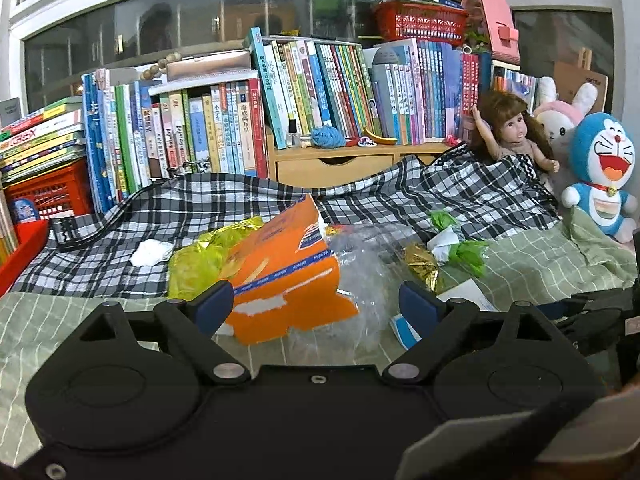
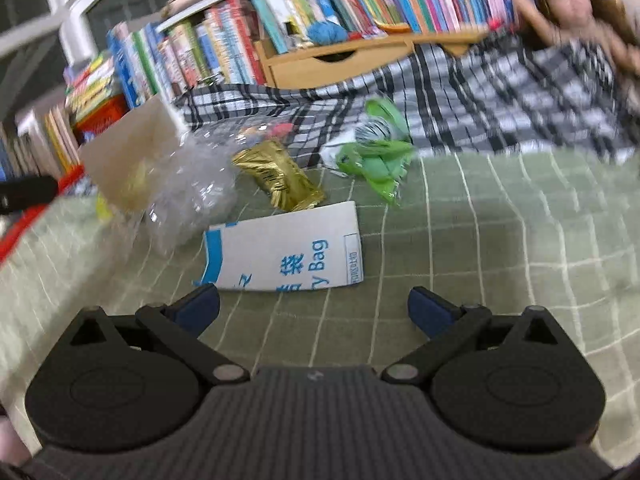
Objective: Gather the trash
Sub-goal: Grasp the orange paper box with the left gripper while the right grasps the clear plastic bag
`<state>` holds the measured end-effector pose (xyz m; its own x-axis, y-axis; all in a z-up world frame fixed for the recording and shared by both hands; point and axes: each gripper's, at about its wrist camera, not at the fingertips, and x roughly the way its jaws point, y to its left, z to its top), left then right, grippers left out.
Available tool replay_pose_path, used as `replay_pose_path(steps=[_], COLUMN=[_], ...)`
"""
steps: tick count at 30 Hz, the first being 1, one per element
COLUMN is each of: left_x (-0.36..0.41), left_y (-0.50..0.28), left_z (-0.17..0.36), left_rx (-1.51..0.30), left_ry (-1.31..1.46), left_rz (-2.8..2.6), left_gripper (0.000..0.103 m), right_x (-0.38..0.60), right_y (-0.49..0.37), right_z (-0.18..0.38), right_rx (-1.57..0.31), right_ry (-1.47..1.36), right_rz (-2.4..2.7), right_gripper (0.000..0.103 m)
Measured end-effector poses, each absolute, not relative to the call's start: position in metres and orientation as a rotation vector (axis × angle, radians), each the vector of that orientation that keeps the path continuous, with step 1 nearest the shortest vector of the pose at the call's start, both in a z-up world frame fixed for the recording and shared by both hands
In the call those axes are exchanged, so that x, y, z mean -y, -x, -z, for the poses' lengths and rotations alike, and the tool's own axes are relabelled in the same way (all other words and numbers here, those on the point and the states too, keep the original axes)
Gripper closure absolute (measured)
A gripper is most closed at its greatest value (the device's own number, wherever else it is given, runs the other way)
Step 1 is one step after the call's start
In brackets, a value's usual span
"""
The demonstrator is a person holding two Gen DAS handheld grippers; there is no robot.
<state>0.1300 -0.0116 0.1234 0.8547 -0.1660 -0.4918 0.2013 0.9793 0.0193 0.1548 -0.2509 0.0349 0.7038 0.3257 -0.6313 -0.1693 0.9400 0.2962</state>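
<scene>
Trash lies on a bed. A torn orange cardboard box rests in front of my left gripper, which is open wide; its left pad is at the box's edge and its right pad stands clear. Around the box are crumpled clear plastic, a yellow-green wrapper, a white tissue, a gold foil wrapper and a green wrapper. My right gripper is open and empty above the green sheet. Just ahead of it lies a white paper bag with blue print.
A black-and-white plaid cloth covers the far half of the green checked sheet. Behind it stand rows of books, a wooden drawer shelf, a red crate, a doll and plush toys.
</scene>
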Motion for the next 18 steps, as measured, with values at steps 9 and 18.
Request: replay_pose_path(steps=[9, 18], left_x=[0.015, 0.003], left_y=[-0.165, -0.183], left_z=[-0.109, -0.108], left_rx=[-0.54, -0.524], left_ry=[-0.058, -0.064], left_rz=[0.169, 0.133], left_gripper=[0.014, 0.025], right_x=[0.247, 0.259], right_y=[-0.184, -0.2], right_z=[-0.035, -0.034], right_rx=[-0.777, -0.782], right_ry=[-0.29, -0.418], right_rz=[-0.365, -0.376], right_gripper=[0.0, 0.012])
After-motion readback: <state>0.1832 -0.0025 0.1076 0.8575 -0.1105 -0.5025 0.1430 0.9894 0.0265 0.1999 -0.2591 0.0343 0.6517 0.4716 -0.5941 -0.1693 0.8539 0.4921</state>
